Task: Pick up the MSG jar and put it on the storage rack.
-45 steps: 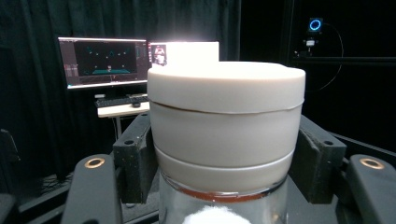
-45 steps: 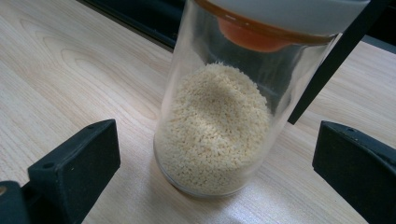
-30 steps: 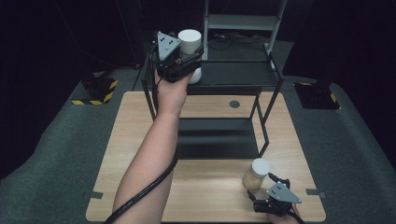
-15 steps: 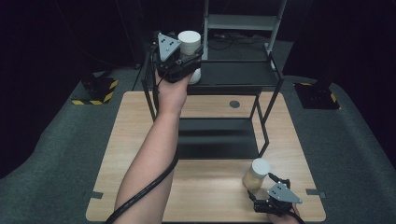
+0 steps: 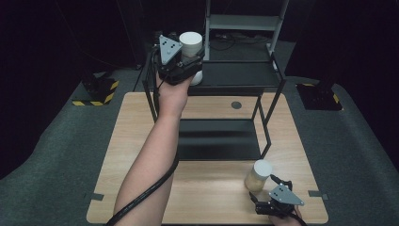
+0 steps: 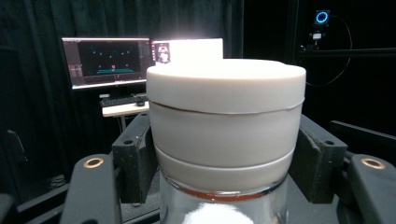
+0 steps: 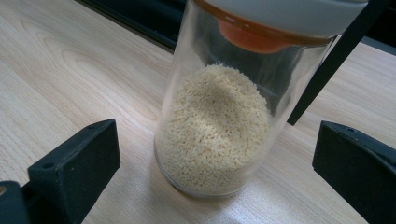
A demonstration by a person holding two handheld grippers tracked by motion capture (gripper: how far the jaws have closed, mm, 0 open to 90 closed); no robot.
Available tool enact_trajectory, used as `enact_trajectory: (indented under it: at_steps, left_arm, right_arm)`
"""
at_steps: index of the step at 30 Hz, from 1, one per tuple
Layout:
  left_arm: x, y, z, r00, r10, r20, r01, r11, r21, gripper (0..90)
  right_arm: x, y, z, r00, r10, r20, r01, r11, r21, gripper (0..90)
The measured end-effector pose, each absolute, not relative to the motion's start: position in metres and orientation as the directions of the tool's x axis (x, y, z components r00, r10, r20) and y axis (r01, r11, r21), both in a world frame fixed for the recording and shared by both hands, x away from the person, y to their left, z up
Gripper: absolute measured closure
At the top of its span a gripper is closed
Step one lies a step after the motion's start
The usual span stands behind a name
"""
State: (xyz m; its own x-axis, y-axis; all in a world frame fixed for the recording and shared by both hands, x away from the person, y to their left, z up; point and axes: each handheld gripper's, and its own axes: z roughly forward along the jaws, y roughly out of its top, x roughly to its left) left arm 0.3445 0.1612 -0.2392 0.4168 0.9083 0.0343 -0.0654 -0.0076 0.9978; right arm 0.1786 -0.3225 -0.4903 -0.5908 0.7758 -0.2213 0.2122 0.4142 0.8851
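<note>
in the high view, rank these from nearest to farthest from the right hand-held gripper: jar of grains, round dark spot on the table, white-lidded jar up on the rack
1. jar of grains: on the table just ahead of the right hand-held gripper, between its open jaws.
2. round dark spot: far part of the table, under the rack's top shelf edge.
3. white-lidded jar: far left, on the rack's top shelf, clamped by the left hand-held gripper.

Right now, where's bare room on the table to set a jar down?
The table's left half beside the forearm and its front centre, left of the grain jar, are bare. The front right corner is crowded by that jar and the right gripper.
</note>
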Motion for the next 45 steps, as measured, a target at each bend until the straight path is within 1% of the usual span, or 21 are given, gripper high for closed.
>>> enact_trajectory:
  at_steps: [3,6,7,10,12,15,16,18,24,33,39,45]
  left_arm:
    - [0.345,0.162,-0.239,0.422,0.906,0.029,-0.064,-0.003,0.998,33.2]
    - [0.345,0.161,-0.238,0.426,0.904,0.033,-0.06,-0.009,0.998,28.0]
    - [0.345,0.161,-0.238,0.426,0.904,0.033,-0.06,-0.009,0.998,24.5]
    - [0.342,0.157,-0.235,0.419,0.907,0.05,-0.056,-0.029,0.998,22.1]
    - [0.34,0.154,-0.235,0.408,0.912,0.04,-0.05,-0.021,0.999,18.2]
    - [0.339,0.151,-0.234,0.397,0.917,0.036,-0.043,-0.02,0.999,6.9]
    - [0.337,0.15,-0.233,0.389,0.921,0.035,-0.039,-0.022,0.999,6.9]
    - [0.335,0.151,-0.233,0.388,0.921,0.035,-0.037,-0.023,0.999,1.1]
    - [0.329,0.156,-0.236,0.395,0.918,0.024,-0.031,-0.013,0.999,0.4]
    - [0.315,0.162,-0.239,0.404,0.914,0.033,-0.036,-0.02,0.999,0.4]
    - [0.301,0.164,-0.244,0.399,0.916,0.043,-0.037,-0.031,0.999,0.4]
    - [0.281,0.173,-0.254,0.404,0.914,0.05,-0.05,-0.032,0.998,0.4]
  right_arm:
    - [0.179,-0.322,-0.49,-0.591,0.775,-0.222,0.212,0.415,0.885,0.0]
    - [0.179,-0.323,-0.49,-0.592,0.776,-0.221,0.213,0.414,0.885,0.0]
    - [0.179,-0.323,-0.49,-0.592,0.776,-0.221,0.213,0.414,0.885,0.0]
    - [0.179,-0.322,-0.49,-0.592,0.775,-0.222,0.212,0.416,0.884,0.0]
    - [0.179,-0.322,-0.49,-0.592,0.774,-0.224,0.21,0.416,0.885,0.0]
    - [0.179,-0.322,-0.49,-0.592,0.774,-0.224,0.211,0.417,0.884,0.0]
    - [0.179,-0.322,-0.49,-0.592,0.774,-0.224,0.211,0.417,0.884,0.0]
    - [0.179,-0.322,-0.49,-0.592,0.774,-0.225,0.212,0.418,0.883,0.0]
    - [0.179,-0.321,-0.49,-0.591,0.774,-0.227,0.213,0.421,0.882,0.0]
    - [0.179,-0.321,-0.49,-0.593,0.772,-0.23,0.211,0.424,0.881,0.0]
    - [0.179,-0.321,-0.49,-0.594,0.771,-0.23,0.21,0.425,0.881,0.0]
    - [0.178,-0.32,-0.49,-0.593,0.77,-0.234,0.208,0.428,0.88,0.0]
